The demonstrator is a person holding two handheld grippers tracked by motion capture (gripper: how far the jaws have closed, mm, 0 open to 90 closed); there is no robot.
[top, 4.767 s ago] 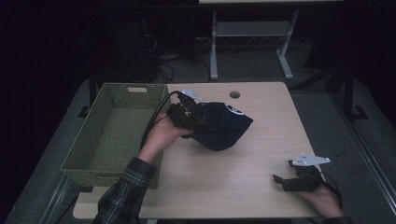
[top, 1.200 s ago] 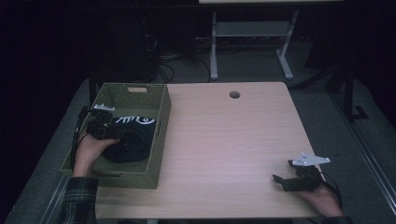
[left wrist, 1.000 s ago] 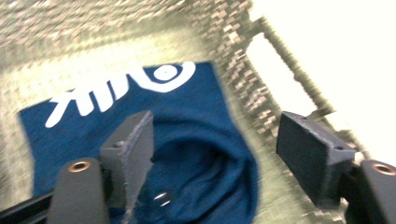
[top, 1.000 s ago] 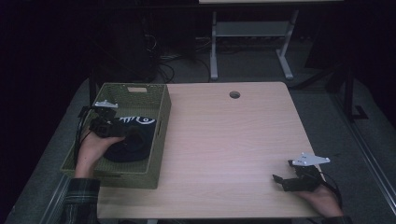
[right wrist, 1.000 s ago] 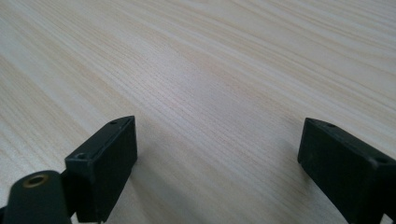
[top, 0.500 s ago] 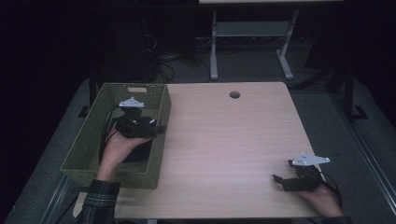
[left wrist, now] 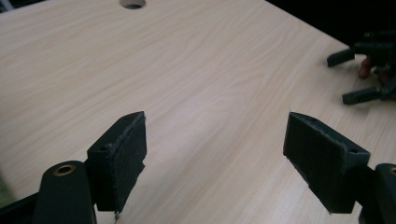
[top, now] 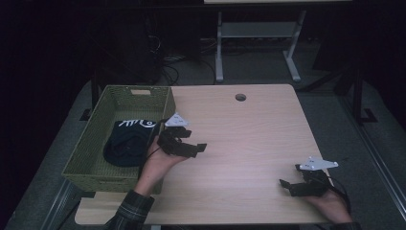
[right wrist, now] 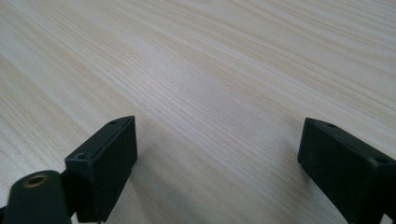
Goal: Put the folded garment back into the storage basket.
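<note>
Lying in the basket point(top: 86, 160), dark cloth point(top: 127, 143) beside the left gripper's point(top: 198, 149) wide, empty fingers point(left wrist: 122, 154).

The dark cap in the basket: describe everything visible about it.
The dark cap looks like soft navy or black fabric with a white graphic on its far side. It lies crumpled on the floor of the green woven basket, toward the right wall. Nothing grips it; the left tongs stand open over the table beside the basket.

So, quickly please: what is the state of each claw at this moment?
Left claw: open, holding nothing, over the table beside the green basket.
Right claw: open, holding nothing.
</note>
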